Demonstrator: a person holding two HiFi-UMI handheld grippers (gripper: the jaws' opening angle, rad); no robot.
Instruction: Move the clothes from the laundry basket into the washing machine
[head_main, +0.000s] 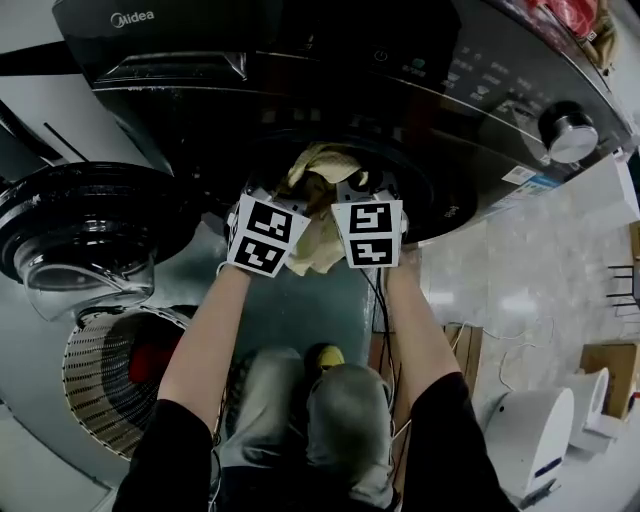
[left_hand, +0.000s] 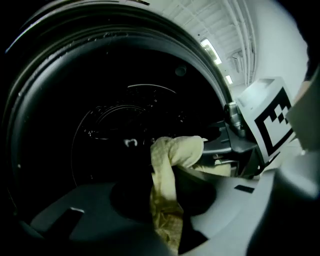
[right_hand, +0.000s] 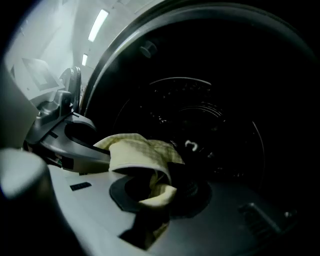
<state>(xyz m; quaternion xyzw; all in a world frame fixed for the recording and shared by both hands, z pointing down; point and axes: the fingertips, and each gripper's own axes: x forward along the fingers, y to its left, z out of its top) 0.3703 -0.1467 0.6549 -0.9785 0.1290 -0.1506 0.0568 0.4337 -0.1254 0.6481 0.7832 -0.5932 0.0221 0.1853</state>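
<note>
A dark front-loading washing machine (head_main: 300, 60) fills the top of the head view, its one round door (head_main: 80, 220) swung open to the left. One pale yellow cloth (head_main: 318, 250) hangs at the mouth of the drum (left_hand: 125, 130), carried by two grippers side by side. The left gripper (head_main: 285, 200) has its jaws narrowed and clamped on one fold. The right gripper (head_main: 355, 195) pinches another part of the same cloth. The drum looks dark behind it; what it contains cannot be made out. One ribbed laundry basket (head_main: 95, 385) stands on the floor under the open door, with one red garment (head_main: 155, 360) visible inside. A white appliance (head_main: 530, 430) and a cardboard box (head_main: 610, 370) sit on the floor at the right.
</note>
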